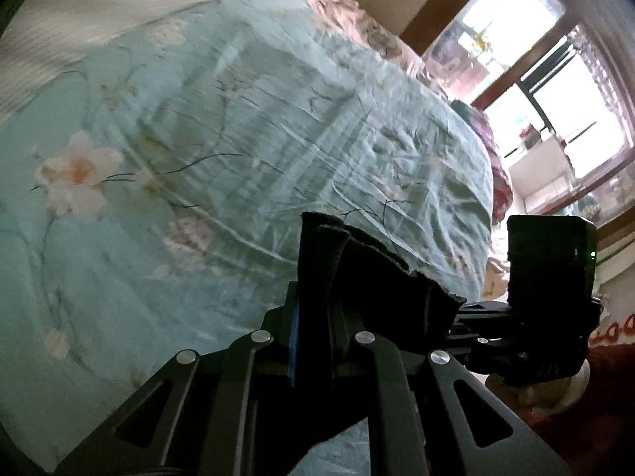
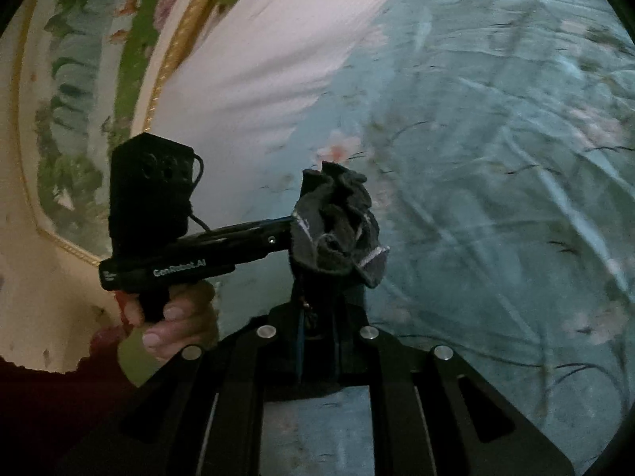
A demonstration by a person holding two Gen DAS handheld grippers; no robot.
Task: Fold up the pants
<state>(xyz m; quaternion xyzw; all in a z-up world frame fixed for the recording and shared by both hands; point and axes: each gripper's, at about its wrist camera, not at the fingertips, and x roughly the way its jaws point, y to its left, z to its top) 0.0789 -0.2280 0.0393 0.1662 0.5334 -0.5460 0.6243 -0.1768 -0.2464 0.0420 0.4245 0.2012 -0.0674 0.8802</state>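
Observation:
In the left wrist view my left gripper [image 1: 317, 273] is shut on a bunched edge of the dark pants [image 1: 381, 281], held above the bed. Just to its right, my right gripper [image 1: 468, 317] reaches into the same fabric, with its camera box behind it. The right wrist view shows my right gripper [image 2: 321, 277] shut on a crumpled wad of the pants [image 2: 341, 218]. There my left gripper [image 2: 291, 232] comes in from the left, held by a hand [image 2: 174, 317], and bites the same wad. The fabric hides the fingertips of both grippers, and the rest of the pants is out of view.
A teal bedsheet with a flower print [image 1: 238, 139] covers the bed below. Pink bedding [image 1: 373, 31] lies at the far end by a window [image 1: 555, 99]. A white headboard [image 2: 278, 39] and a gold-framed floral picture [image 2: 79, 79] stand to the left.

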